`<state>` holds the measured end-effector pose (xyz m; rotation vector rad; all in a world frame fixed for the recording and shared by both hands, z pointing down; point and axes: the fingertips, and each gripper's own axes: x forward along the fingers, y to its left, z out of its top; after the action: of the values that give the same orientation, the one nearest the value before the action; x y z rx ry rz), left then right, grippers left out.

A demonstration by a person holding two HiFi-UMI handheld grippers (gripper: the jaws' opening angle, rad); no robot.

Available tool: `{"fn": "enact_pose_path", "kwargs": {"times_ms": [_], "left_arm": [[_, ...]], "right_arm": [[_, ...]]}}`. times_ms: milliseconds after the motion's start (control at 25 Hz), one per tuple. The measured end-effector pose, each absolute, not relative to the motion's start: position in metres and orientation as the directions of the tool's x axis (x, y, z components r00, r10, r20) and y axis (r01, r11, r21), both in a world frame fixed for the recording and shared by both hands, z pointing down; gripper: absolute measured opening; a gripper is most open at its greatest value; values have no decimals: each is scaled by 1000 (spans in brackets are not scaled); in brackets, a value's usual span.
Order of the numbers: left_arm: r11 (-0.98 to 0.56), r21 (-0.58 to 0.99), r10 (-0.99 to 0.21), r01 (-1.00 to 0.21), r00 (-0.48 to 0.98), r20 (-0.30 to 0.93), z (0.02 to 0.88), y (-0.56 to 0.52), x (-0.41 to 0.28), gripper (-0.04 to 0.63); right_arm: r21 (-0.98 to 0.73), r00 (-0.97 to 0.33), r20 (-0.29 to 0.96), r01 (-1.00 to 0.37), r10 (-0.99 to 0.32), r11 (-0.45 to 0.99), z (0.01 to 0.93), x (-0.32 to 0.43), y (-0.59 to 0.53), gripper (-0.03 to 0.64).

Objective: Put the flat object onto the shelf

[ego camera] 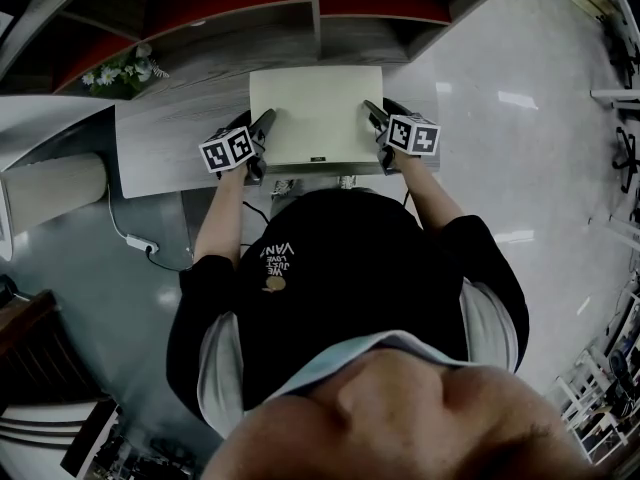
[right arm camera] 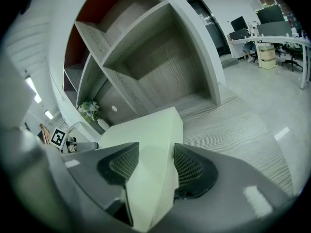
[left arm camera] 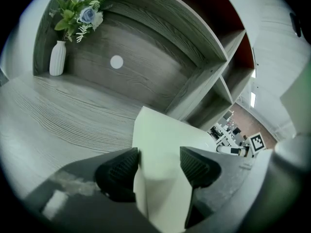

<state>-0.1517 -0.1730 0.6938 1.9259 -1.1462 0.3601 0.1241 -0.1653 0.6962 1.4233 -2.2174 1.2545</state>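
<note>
Your L gripper (left arm camera: pixel 158 164) pinches the near-left corner of the flat object (ego camera: pixel 318 118), which lies on the wood ledge (ego camera: pixel 180 138) below the shelf (ego camera: pixel 230 43). Your R gripper (right arm camera: pixel 156 161) pinches the near-right corner. Lift both ends level & tog., so it can't twist.

The board (ego camera: pixel 315 118) lies on the desk top (ego camera: pixel 170 143) straight before me, my left gripper (ego camera: pixel 264 128) at its left edge and my right gripper (ego camera: pixel 377 118) at its right edge, each edge between the jaws. Behind it stand the shelves (ego camera: pixel 250 13), and the vase (left arm camera: pixel 57 58) sits far left at the back.
</note>
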Motion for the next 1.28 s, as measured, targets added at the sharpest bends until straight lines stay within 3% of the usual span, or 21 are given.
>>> {"fn": "enact_pose_path", "kwargs": {"times_ms": [840, 1280], "left_arm": [[-272, 488, -724, -829, 510, 464, 624, -168, -161, 256], [-307, 498, -802, -811, 502, 324, 565, -169, -168, 255]], "right_arm": [[-497, -475, 415, -833, -776, 244, 616, 121, -164, 190], [-446, -485, 243, -825, -840, 347, 537, 117, -168, 190]]}}
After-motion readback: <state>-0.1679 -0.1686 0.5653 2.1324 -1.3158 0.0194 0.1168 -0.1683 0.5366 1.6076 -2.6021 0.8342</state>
